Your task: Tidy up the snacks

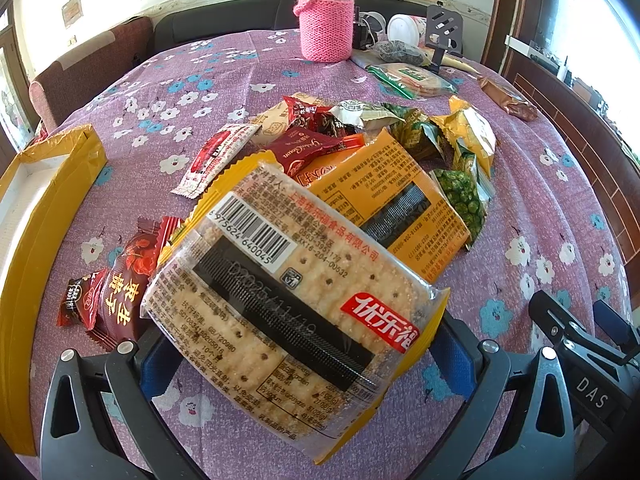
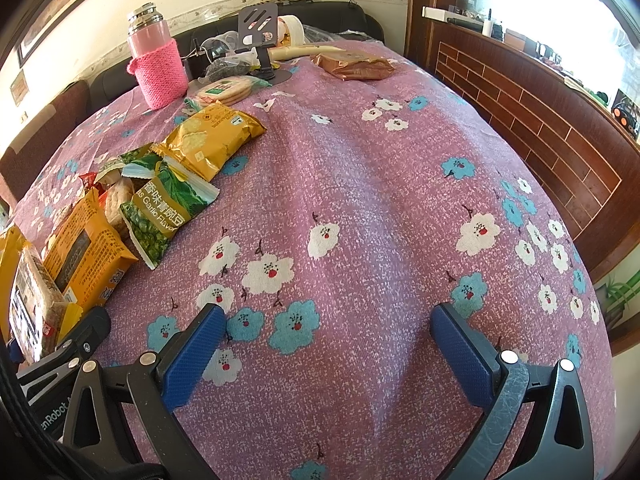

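The left gripper point(image 1: 296, 364), with black arms and blue textured pads, is pinching a clear-and-yellow plastic pack of square soda crackers point(image 1: 292, 304), which sits tilted between the pads with its barcode side up, lifted above the purple floral tablecloth point(image 1: 552, 220). At the far left of the left wrist view lies an open yellow cardboard box with a white inside point(image 1: 44, 204), its rim close to the table edge. Just beside it, under the held pack's left corner, rest two small dark red candy wrappers point(image 1: 116, 292). Further in, a red-and-white sachet point(image 1: 216, 160) lies near a heap of small red packets point(image 1: 308, 140), and behind the held pack an orange flat cracker packet point(image 1: 400, 200) lies printed side up. Next to that are green pea snack bags point(image 1: 460, 192) and a golden foil bag point(image 1: 472, 128). At the back stands a pink flask in a pink knitted sleeve point(image 1: 326, 20), with a round pack of flat biscuits point(image 1: 416, 76) to its right. The right gripper point(image 2: 324, 344) hovers over bare cloth with its blue pads spread wide and nothing between them; the snack heap is at its left, and a brown wrapped packet point(image 2: 356, 66) lies well apart at the far edge.
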### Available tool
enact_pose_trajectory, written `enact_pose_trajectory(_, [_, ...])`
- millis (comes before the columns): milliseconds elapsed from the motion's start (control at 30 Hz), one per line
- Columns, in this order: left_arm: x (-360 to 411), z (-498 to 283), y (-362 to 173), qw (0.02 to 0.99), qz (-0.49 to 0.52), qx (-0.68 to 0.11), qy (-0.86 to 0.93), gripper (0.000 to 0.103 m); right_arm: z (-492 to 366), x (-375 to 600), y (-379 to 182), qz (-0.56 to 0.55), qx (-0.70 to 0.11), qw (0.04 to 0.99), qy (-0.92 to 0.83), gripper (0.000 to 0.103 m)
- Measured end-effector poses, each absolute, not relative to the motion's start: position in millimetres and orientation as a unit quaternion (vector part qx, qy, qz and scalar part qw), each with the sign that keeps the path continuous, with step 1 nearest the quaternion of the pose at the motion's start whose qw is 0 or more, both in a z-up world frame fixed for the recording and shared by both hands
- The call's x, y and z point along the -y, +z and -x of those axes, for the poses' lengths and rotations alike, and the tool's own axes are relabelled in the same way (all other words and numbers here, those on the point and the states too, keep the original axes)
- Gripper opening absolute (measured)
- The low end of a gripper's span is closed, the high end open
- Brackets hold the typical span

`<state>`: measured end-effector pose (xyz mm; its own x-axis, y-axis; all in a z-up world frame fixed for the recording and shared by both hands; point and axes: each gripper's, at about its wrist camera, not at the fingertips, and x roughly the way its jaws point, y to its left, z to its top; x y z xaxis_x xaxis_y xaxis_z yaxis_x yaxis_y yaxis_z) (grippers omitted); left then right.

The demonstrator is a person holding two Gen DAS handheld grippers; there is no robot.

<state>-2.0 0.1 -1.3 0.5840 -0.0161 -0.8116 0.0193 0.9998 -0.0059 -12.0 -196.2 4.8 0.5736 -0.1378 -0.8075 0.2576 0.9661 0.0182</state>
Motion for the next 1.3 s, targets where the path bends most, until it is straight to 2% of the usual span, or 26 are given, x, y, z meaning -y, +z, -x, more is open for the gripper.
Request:
enact_pose_trajectory(600, [0,66,5,0.862,-0.065,-0.49,-0.115,0.103,47,187,5,-0.051,-0.486,0.869,-0.08,0.103])
enact_pose_trajectory(633, [-1,69,7,0.856,-0.062,-0.496,-0.133,0.103,47,186,5,-0.049,-0.486,0.869,-0.08,0.103])
enact_pose_trajectory(733, [-24,83,22,0.851,0.009,-0.489,-0.191,0.094,52,184,5,-0.047,-0.484,0.87,-0.08,0.103])
enact_pose_trajectory(800, [-40,91,35,0.861,0.032,-0.468,-0.196,0.094,52,184,5,-0.047,-0.48,0.872,-0.079,0.103])
enact_pose_trajectory(867, [-66,103,55,0.883,0.037,-0.43,-0.186,0.094,54,185,7,-0.051,-0.483,0.871,-0.078,0.099])
enact_pose_trajectory(933, [-94,113,72,0.903,0.039,-0.396,-0.161,0.094,62,183,15,-0.064,-0.47,0.878,-0.066,0.083])
enact_pose_trajectory(1100, [-151,112,79,0.912,0.08,-0.385,-0.112,0.094,71,152,44,-0.072,-0.423,0.903,0.015,0.082])
enact_pose_trajectory(1300, [-172,114,70,0.905,0.123,-0.394,-0.102,0.094,37,98,48,-0.06,-0.421,0.9,0.099,0.082])
